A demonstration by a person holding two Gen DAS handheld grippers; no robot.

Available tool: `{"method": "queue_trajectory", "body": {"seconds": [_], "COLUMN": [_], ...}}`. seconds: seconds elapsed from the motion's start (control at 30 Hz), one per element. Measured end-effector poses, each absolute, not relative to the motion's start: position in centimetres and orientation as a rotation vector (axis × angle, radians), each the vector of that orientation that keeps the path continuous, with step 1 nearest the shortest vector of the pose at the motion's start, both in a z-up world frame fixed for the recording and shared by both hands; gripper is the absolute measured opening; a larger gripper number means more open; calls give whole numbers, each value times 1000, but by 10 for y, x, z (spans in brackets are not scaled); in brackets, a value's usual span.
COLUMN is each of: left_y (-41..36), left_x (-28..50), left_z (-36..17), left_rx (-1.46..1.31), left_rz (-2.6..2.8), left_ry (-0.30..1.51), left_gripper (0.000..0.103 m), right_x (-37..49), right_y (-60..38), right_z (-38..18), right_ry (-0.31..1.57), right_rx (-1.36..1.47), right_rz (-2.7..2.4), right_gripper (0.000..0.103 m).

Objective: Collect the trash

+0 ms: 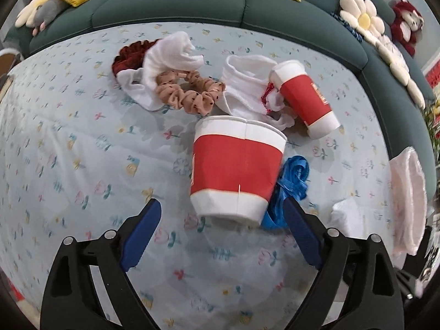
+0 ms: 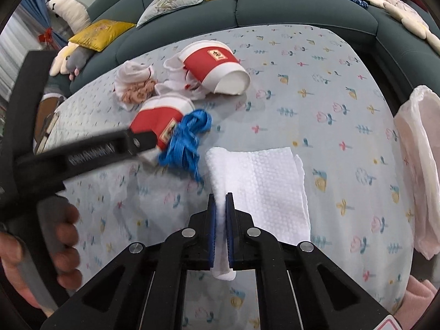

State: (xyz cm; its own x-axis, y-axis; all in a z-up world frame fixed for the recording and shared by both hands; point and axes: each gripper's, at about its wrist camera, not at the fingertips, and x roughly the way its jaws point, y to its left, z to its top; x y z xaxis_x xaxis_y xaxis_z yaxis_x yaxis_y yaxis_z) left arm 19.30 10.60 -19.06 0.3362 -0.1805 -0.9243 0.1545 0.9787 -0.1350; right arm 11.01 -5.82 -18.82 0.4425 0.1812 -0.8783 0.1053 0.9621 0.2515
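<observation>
Jaws first: the right gripper [image 2: 220, 202] is clamped tight on a fold of the white paper towel [image 2: 264, 184], which is still lying flat on the flowered tablecloth [image 2: 316, 88]; the left gripper [image 1: 222, 214] is spread about as wide as it goes, nothing pinched, with the near red paper cup [image 1: 236, 165] tipped on its side just ahead of the gap between its fingers

Progress looks early. Nothing can be seen bagged yet, and the pale plastic bag [image 2: 420, 165], hanging at the cloth's edge beyond the towel, can't be checked for contents. So one grab is made, a second seems lined up, everything else is left

Count, taken from the near cup outward:
- 2 red-and-white cups, the far red cup [image 1: 305, 99] also toppled, behind it
- 1 blue plastic string bundle [image 1: 288, 184], touching the near cup's side
- 1 paper towel, past the string
- 2 scrunchies, tan scrunchie [image 1: 189, 93] and dark red scrunchie [image 1: 132, 57], behind the cup
- a few white cloth pieces [image 1: 170, 55] are tangled around the scrunchies and the far cup, exact number can't be told
</observation>
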Motion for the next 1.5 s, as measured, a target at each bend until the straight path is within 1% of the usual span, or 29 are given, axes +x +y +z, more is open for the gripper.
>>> {"method": "queue_trajectory", "body": {"seconds": [0.17,0.27,0.3,0.33,0.5,0.73,0.77,0.8,0.87,0.93,1.0,1.03,1.1,1.27,1.47,1.5], "left_y": [106,106,105,104,102,101,101,100,100,94,88,86,83,86,113,120], "left_x": [203,205,205,205,200,188,186,184,181,179,175,173,169,159,152,153], "left_z": [-204,-208,-209,-211,-206,-182,-178,-172,-166,-158,-152,-149,-144,-135,-143,-146], "left_rx": [-33,-37,-37,-34,-33,-27,-31,-34,-37,-35,-30,-29,-32,-55,-128,-153], "left_rz": [-221,-233,-237,-242,-239,-230,-231,-237,-238,-252,-263,-264,-269,-263,-223,-214], "left_ry": [1232,1238,1241,1247,1230,1184,1178,1173,1171,1170,1167,1160,1154,1148,1184,1195], "left_gripper": [84,73,65,62,61,60,58,47,43,21,15,10,9,9,9,10], "right_x": [125,129,129,130,130,124,123,122,119,115,110,108,102,89,85,85], "right_y": [-58,-57,-57,-57,-59,-67,-68,-70,-73,-76,-81,-83,-88,-103,-109,-109], "right_z": [-192,-195,-196,-196,-195,-178,-174,-171,-162,-154,-145,-142,-134,-122,-123,-124], "right_ry": [1117,1119,1119,1119,1111,1068,1058,1050,1030,1010,990,982,965,935,929,931], "right_rx": [299,302,302,303,310,329,331,333,336,341,345,347,350,364,381,384], "right_rz": [46,49,50,50,50,48,48,48,47,45,41,39,34,19,11,11], "right_gripper": [6,6,6,6,6,6,6,6,6,6,6,6,6,6,6,6]}}
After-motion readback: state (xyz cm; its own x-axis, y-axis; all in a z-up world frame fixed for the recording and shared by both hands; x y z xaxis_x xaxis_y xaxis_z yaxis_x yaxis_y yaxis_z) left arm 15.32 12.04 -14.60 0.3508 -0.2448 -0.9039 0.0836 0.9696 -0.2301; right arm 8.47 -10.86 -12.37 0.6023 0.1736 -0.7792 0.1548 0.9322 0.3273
